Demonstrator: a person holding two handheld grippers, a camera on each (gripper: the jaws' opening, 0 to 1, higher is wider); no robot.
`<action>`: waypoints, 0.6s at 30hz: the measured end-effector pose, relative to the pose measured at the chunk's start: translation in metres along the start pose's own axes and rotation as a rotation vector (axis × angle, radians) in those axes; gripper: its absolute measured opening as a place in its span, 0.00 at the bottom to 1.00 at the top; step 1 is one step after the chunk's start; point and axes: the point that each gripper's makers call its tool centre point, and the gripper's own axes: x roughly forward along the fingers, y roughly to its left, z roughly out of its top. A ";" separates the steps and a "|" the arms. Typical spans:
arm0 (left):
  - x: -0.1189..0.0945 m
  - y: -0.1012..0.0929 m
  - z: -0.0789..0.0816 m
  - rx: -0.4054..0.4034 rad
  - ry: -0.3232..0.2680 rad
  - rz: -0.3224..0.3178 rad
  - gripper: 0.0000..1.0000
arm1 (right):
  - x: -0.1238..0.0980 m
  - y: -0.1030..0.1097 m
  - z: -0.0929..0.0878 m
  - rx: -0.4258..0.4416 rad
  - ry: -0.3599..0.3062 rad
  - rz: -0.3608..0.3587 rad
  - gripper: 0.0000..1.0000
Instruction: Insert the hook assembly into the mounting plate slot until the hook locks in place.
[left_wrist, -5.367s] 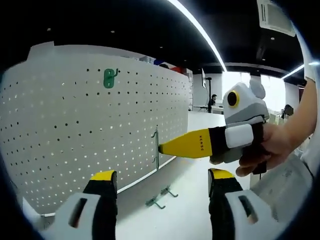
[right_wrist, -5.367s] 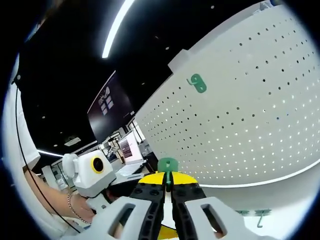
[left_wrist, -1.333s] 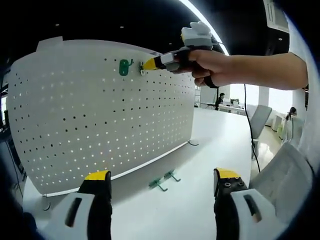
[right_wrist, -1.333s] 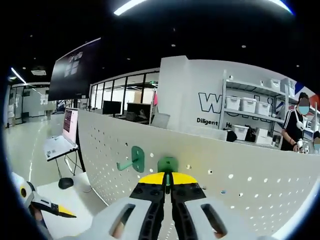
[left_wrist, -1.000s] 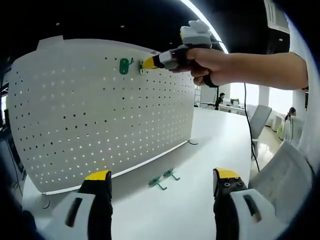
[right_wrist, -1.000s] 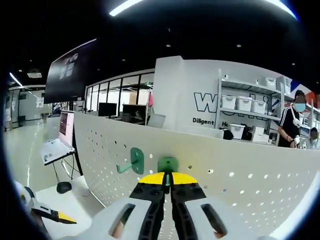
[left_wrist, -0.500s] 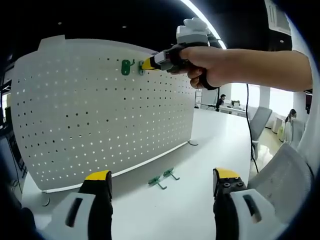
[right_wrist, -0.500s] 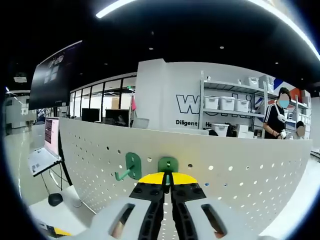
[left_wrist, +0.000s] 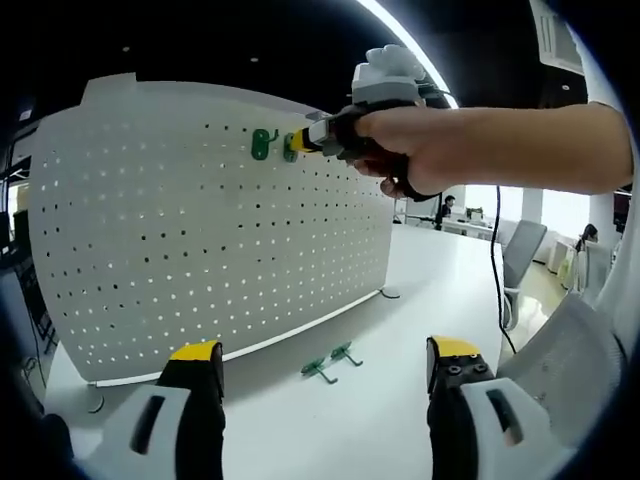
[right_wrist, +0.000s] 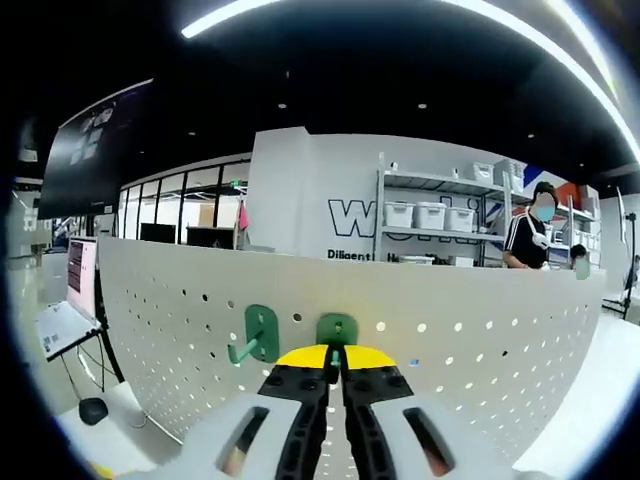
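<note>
A white pegboard (left_wrist: 200, 230) stands upright on the white table. One green hook (left_wrist: 262, 144) hangs in its top row. My right gripper (left_wrist: 303, 144), held by a hand, is shut on a second green hook (left_wrist: 290, 147) and holds it against the board just right of the hanging one. In the right gripper view the held hook (right_wrist: 337, 330) sticks up between the shut yellow tips of that gripper (right_wrist: 335, 356), with the hanging hook (right_wrist: 258, 335) to its left on the pegboard (right_wrist: 480, 370). My left gripper (left_wrist: 325, 358) is low over the table, open with nothing between its fingers.
Two spare green hooks (left_wrist: 330, 362) lie on the table (left_wrist: 420, 300) in front of the board. A cable (left_wrist: 495, 270) trails from the right gripper. Behind the board are shelves with bins (right_wrist: 430, 215), a person (right_wrist: 527, 240) and a laptop (right_wrist: 60, 322).
The right gripper has carried its hook from low by the board's edge up to the top row, and in the last second edged it closer to the board beside the hanging hook.
</note>
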 end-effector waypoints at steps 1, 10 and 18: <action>0.000 0.000 -0.001 0.000 0.001 0.001 0.85 | 0.000 0.000 0.000 0.018 -0.002 -0.007 0.02; -0.003 0.001 -0.002 -0.004 0.002 0.009 0.85 | -0.002 -0.001 0.000 0.025 -0.009 -0.010 0.02; -0.003 0.001 -0.003 -0.003 0.002 0.012 0.85 | -0.002 0.000 -0.001 0.023 -0.008 0.006 0.04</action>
